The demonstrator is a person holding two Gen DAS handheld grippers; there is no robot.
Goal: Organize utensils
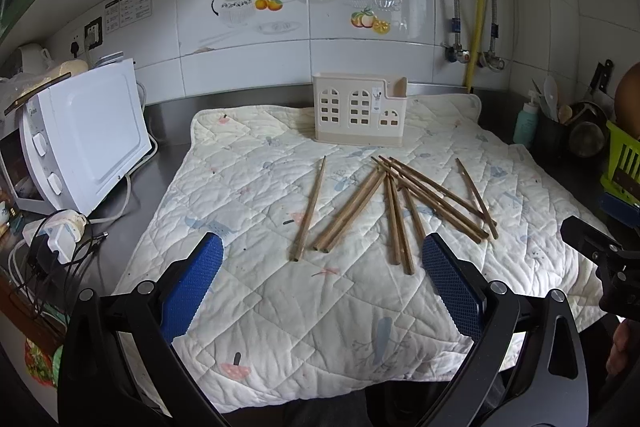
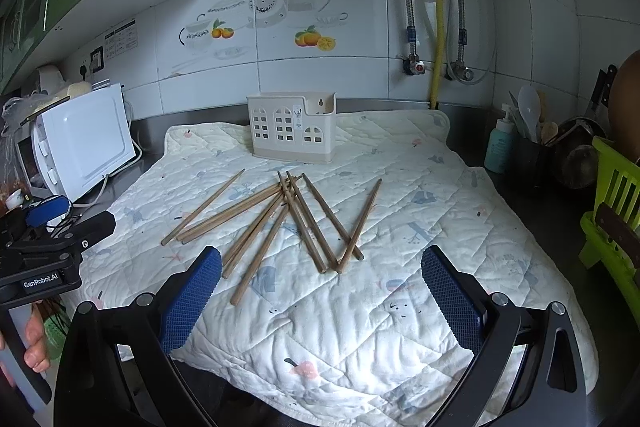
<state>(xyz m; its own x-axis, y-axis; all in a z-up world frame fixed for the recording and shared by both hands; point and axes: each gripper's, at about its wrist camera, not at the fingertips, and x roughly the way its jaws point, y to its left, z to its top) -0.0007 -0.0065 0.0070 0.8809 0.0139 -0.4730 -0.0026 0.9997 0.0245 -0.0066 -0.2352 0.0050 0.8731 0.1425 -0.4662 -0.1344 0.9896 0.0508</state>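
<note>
Right wrist view catches the only clear writing: "GenRobot.AI" in white on the black body of the left gripper [image 2: 56, 247], at the frame's left edge with a person's fingers [image 2: 34, 347] wrapped round its handle. A small printed label on the utensil holder [image 2: 291, 127] and a notice sheet [image 2: 120, 39] on the wall tiles are too small to read.

Ten wooden chopsticks [image 2: 296, 223] lie loose on the quilted cloth [image 2: 400, 307], counted in the left wrist view: one alone at the left [image 1: 310, 209], a pair touching side by side, then seven fanned and crossing each other. They are slim, tapered, plain brown sticks.

One cream plastic utensil holder [image 1: 359, 115] stands upright at the far edge of the cloth, beyond the chopsticks and apart from them; it is box-shaped, with arched window cut-outs and a lower side compartment.

The cloth is off-white, diamond-stitched, with pale printed motifs, and covers a dark metal tabletop [image 1: 120, 239]. One white microwave [image 1: 80, 139] sits to the left.

Both the left gripper [image 1: 322, 263] and the right gripper [image 2: 321, 267] have jaws spread wide and empty, with blue dimpled pads [image 2: 192, 299] above the near cloth.
</note>
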